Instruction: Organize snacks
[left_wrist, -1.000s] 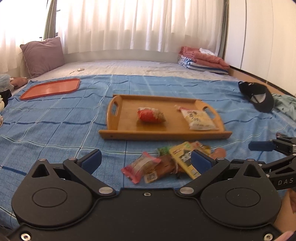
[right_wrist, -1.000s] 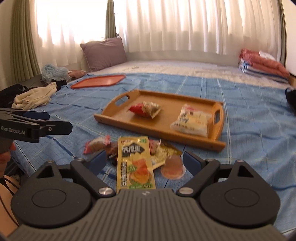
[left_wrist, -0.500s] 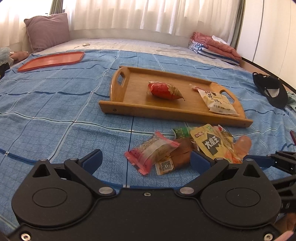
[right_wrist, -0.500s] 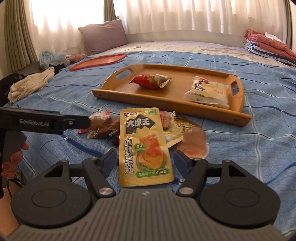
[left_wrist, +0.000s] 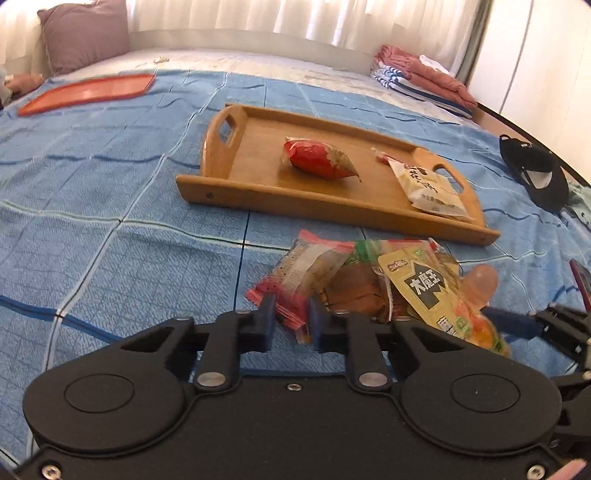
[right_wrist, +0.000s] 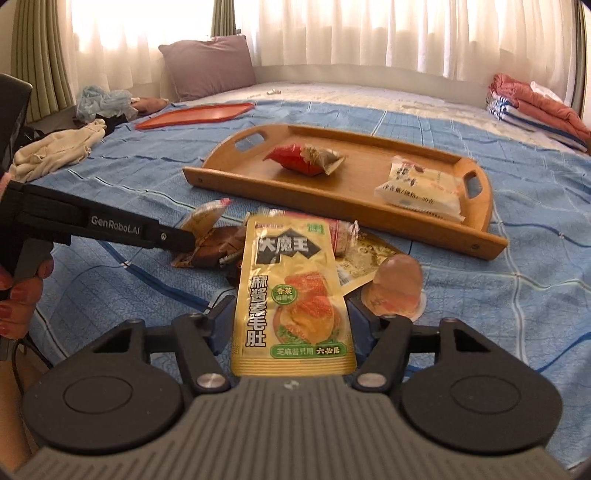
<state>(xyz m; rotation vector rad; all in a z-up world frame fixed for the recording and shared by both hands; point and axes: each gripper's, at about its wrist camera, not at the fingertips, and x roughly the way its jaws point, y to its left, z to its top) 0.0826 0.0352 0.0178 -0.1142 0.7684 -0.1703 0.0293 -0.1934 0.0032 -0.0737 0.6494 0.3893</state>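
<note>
Jaws of the left gripper (left_wrist: 290, 320) are seen drawn together on the near corner of a clear wrapped snack with red ends (left_wrist: 295, 280), pinched only at its crimped edge. Jaws of the right gripper (right_wrist: 290, 325) are closing, with a yellow sauce packet (right_wrist: 291, 295) lying flat between them; whether the pads already press its sides cannot be told.

A slip is judged likely on the left, since so little wrapper is held and the film is slick; the snack may be dropped on lifting. The brown wrapped snack (left_wrist: 354, 295) touching the right jaw may be dragged along. On the right, the flat packet may buckle or be squeezed upward instead of being gripped, because it is taken across its width. The jelly cup (right_wrist: 397, 286) just beyond the right jaw could be knocked over.

Ahead of both jaws the wooden tray (left_wrist: 255, 192) is found, where a red snack bag (left_wrist: 317, 158) and a white packet (left_wrist: 428, 184) already lie; bare floor remains between them. The tray's near wall stands in the way and must be cleared. The two grippers are close together over the pile, so a collision is possible. Farther off, an orange tray (left_wrist: 88, 92) and a black cap (left_wrist: 535, 173) are seen on the blue bedspread (left_wrist: 110, 206).
</note>
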